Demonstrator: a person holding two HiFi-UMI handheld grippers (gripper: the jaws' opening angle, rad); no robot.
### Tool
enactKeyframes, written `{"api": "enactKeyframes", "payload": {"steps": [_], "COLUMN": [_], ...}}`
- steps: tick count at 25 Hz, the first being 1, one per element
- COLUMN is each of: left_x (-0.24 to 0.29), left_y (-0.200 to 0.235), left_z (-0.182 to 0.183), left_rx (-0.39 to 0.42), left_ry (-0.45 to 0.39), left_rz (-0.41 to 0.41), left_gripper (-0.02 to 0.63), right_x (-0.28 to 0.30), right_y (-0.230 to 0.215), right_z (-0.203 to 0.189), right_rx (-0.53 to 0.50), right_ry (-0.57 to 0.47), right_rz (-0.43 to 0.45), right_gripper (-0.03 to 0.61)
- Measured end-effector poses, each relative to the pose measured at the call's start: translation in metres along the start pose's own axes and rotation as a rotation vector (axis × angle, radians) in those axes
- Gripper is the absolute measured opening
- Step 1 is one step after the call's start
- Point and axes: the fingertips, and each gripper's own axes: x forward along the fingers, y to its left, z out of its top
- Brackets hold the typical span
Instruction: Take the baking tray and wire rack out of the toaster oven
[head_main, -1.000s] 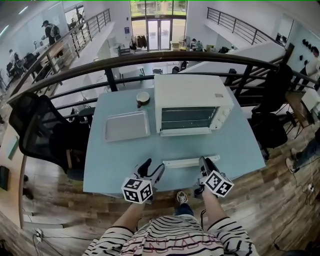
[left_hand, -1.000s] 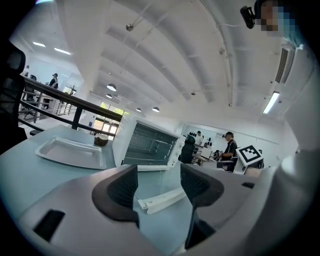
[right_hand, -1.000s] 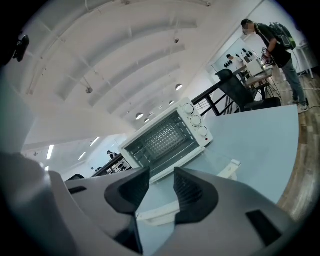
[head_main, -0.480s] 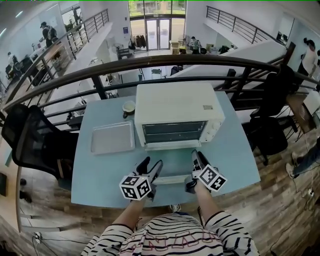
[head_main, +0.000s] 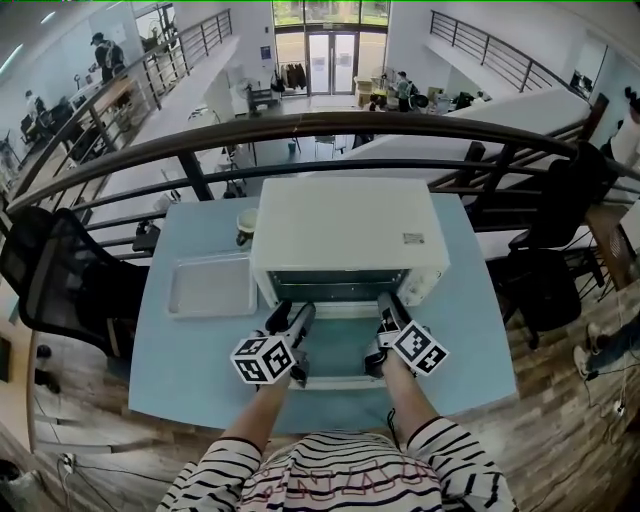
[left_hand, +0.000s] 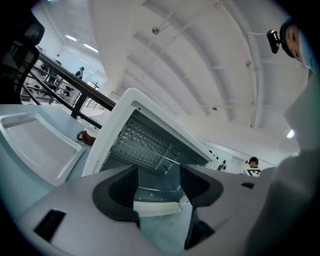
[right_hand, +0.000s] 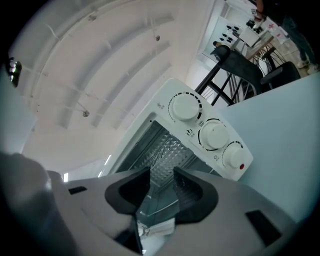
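A white toaster oven stands on the pale blue table with its glass door folded down flat, the door handle nearest me. Inside the opening sits the wire rack, also in the right gripper view. A silver baking tray lies on the table left of the oven. My left gripper and right gripper hover side by side over the open door, pointing into the oven. Both stand open with nothing between their jaws.
A mug stands behind the tray, by the oven's back left corner. Three knobs line the oven's right side. A black chair is left of the table and a dark railing runs behind it.
Both grippers have moved forward from the table's near edge, past the door handle, to the oven's opening. The tray has not moved.
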Motion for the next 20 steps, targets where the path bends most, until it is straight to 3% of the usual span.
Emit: {"api": "enactKeyframes", "payload": {"steps": [9,20], "left_x": [0.036,0.07], "left_y": [0.023,0.039], "left_z": [0.032,0.045], "left_rx": [-0.148,-0.398], "left_ry": [-0.129,-0.222], "left_rz": [0.03,0.016], "left_gripper": [0.253,0.204], "right_x": [0.05,0.085], "right_y": [0.006,0.01], "right_z": [0.009,0.028], "right_rx": [0.212,0.295], "right_ry": [-0.058,-0.071], "right_rz": [0.098,0.167], "right_gripper": [0.146,0.109]}}
